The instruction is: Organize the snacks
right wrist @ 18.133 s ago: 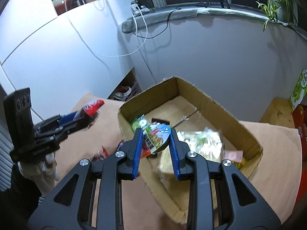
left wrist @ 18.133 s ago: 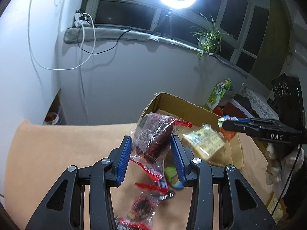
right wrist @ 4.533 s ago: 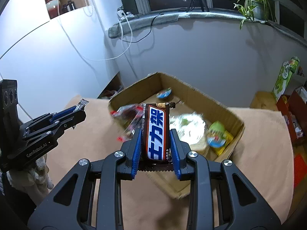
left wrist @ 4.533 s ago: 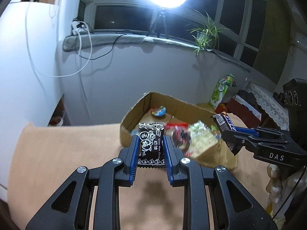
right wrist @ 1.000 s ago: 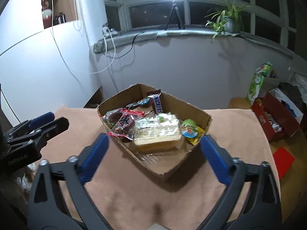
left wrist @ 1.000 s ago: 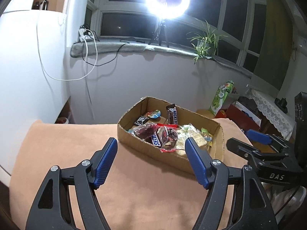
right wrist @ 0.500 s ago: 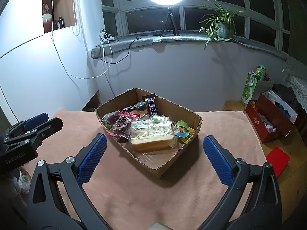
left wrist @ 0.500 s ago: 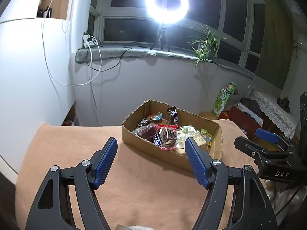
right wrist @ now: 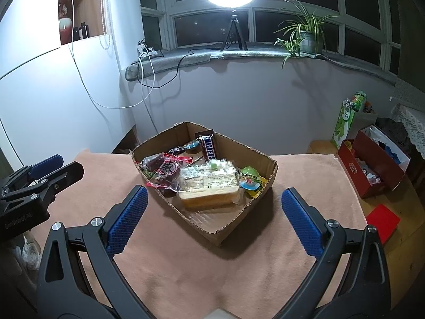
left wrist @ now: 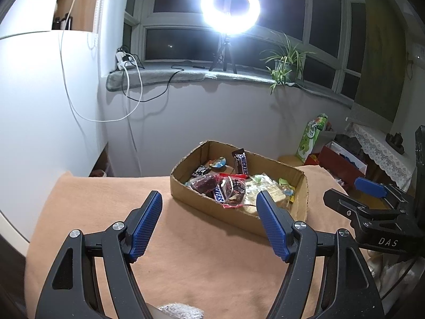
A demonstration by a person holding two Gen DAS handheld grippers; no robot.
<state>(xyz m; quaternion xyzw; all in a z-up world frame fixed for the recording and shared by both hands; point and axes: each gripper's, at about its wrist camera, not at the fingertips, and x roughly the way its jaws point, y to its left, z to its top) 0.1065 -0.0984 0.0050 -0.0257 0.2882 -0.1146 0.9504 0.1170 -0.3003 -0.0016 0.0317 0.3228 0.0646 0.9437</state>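
Observation:
An open cardboard box (left wrist: pixel 186 195) (right wrist: pixel 252 204) stands on the peach cloth-covered table and holds several snacks: a Snickers bar (right wrist: pixel 208 146) leaning on the far wall, a wrapped cake (right wrist: pixel 208 186), red-wrapped dark snacks (right wrist: pixel 164 171) and a green-blue jelly cup (right wrist: pixel 249 178). My left gripper (left wrist: pixel 209 207) is open and empty, back from the box on its near left side; it also shows in the right wrist view (right wrist: pixel 57 167). My right gripper (right wrist: pixel 212 199) is open wide and empty, in front of the box; it also shows in the left wrist view (left wrist: pixel 348 194).
The peach cloth (right wrist: pixel 186 260) covers the table around the box. A white wall and cabinet with hanging cables (left wrist: pixel 79 111) stand to the left. A green carton (right wrist: pixel 345 117) and a red box (right wrist: pixel 372 164) sit on the floor to the right. A ring light (left wrist: pixel 229 2) shines from the windowsill.
Both grippers have drawn further back and up from the box, which looks smaller. Both stay open and empty. The snacks have not moved.

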